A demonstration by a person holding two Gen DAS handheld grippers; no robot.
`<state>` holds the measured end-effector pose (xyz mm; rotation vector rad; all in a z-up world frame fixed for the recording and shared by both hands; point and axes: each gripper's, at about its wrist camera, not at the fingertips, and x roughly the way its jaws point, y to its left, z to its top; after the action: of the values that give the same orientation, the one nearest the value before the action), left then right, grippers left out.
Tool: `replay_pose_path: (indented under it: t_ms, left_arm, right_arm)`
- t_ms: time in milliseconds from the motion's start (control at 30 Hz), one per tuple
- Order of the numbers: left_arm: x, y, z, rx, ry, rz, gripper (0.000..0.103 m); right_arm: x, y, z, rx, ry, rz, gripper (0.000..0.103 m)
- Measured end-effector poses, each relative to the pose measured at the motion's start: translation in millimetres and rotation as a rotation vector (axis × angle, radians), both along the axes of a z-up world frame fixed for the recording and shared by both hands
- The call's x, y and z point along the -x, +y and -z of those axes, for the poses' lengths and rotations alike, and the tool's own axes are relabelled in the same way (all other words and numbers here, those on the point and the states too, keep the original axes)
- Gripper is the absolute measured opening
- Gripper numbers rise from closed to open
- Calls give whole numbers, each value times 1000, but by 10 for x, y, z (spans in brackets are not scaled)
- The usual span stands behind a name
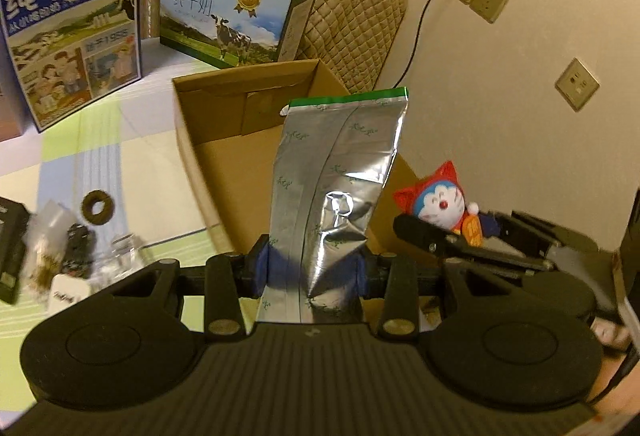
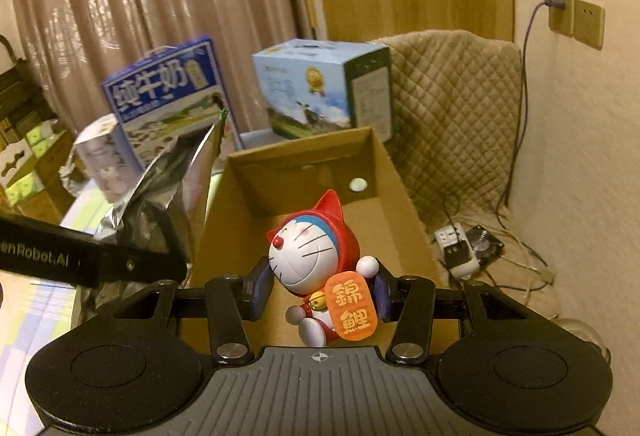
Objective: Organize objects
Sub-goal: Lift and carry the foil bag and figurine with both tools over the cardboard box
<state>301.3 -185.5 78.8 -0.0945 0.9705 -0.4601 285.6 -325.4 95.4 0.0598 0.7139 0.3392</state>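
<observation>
left gripper (image 1: 314, 268) jaws pinch foil pouch (image 1: 336, 171) | right gripper (image 2: 318, 294) jaws clamp cat figurine (image 2: 316, 268) | both above cardboard box (image 2: 400, 195) | lower deep, one by one, before releasing

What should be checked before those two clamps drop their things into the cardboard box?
1. Left gripper shut on the silver pouch: ok.
2. Right gripper shut on the cat figurine: ok.
3. Cardboard box open on top: ok.
4. Room on the box floor: ok, only a small round thing at the far end.
5. Figurine over the box: ok.
6. Pouch fully over the box: cannot tell.
</observation>
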Motion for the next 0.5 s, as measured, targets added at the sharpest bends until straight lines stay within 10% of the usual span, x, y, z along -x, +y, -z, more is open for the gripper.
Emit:
replay_pose_path:
  t_ms: [500]
  left_arm:
    - [-284,-140,145,-3,-34,-32,36]
  right_arm:
    - [-201,-252,312,-10,57,56,47]
